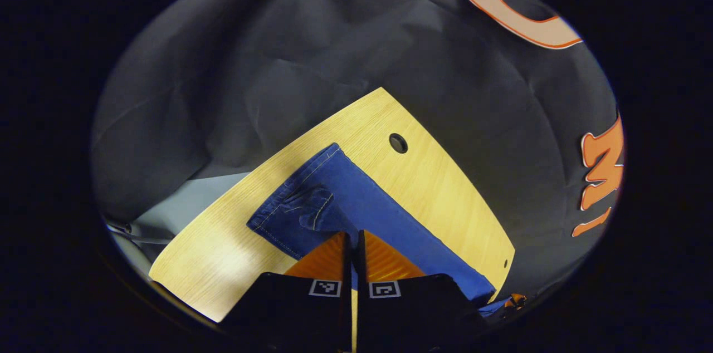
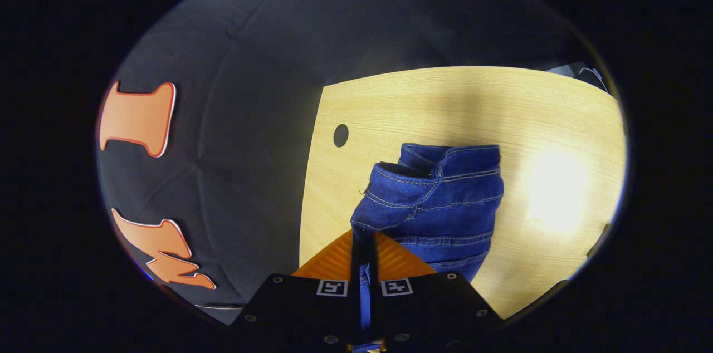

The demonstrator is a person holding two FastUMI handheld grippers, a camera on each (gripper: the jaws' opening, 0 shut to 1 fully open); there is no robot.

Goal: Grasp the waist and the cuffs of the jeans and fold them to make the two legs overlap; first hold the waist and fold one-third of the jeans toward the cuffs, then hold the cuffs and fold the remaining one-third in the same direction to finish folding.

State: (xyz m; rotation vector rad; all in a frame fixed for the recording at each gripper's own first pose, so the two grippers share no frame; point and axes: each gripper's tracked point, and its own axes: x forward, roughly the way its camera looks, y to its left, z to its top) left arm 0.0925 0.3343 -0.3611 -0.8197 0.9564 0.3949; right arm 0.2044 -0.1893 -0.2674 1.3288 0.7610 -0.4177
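Denim jeans [image 2: 440, 202] on worktop [image 2: 423, 102]: soft, weighty, thick-seamed; left tongs [image 1: 353, 239] and right tongs [image 2: 364, 239] both clenched on cloth, best held at stitched hems.

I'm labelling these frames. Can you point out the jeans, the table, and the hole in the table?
jeans [image 2: 440, 202], right gripper view, stitched denim folds.
table [image 2: 557, 119], right gripper view, bare wood.
hole [image 1: 398, 143], left gripper view, its dark middle.

A light wood-grain table [image 2: 445, 102] with a round hole [image 2: 340, 135] near its edge stands before a creased black cloth wall [image 1: 289, 52]. A bright glare [image 2: 554, 189] lies on the tabletop. Grey floor [image 1: 184, 202] shows beside the table.
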